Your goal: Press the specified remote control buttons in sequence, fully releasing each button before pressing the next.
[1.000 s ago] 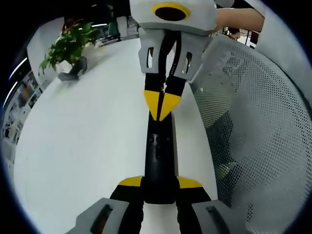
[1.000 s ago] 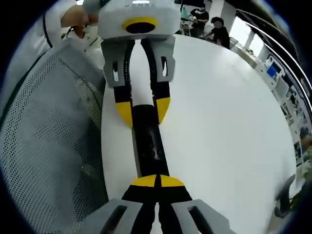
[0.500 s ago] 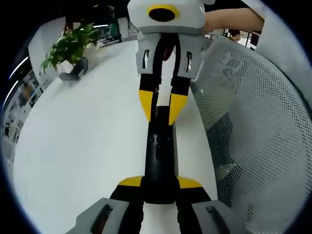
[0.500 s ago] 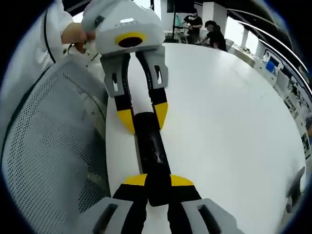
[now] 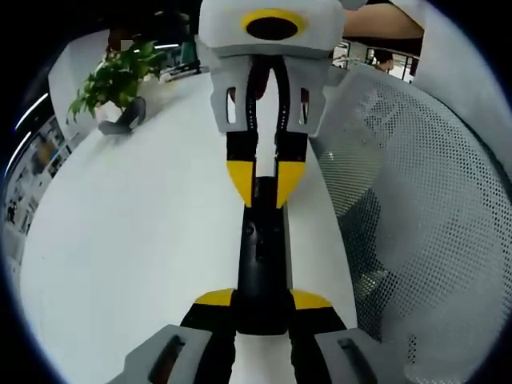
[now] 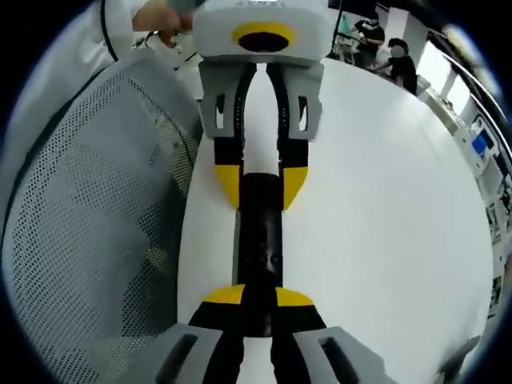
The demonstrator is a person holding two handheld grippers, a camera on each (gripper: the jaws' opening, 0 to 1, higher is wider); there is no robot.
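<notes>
A long black remote [image 5: 262, 248] is held level over the white table's edge, between my two grippers, which face each other. My left gripper [image 5: 264, 300] is shut on its near end, yellow tips against both sides. From the top of the left gripper view comes my right gripper [image 5: 265, 180], its tips flanking the remote's far end. In the right gripper view the remote [image 6: 260, 236] runs from my right gripper [image 6: 260, 296], whose tips press its sides, up to my left gripper [image 6: 261, 182].
The round white table [image 5: 136, 216] spreads left of the remote, with a potted plant [image 5: 116, 76] at its far edge. A grey mesh chair [image 5: 424, 200] stands close beside the remote, also visible as the chair [image 6: 88, 200]. People [image 6: 392, 60] sit beyond the table.
One second ago my right gripper was shut with its tip on the remote. It has since parted its jaws, come forward and taken the remote's end between them. My left gripper kept its hold.
</notes>
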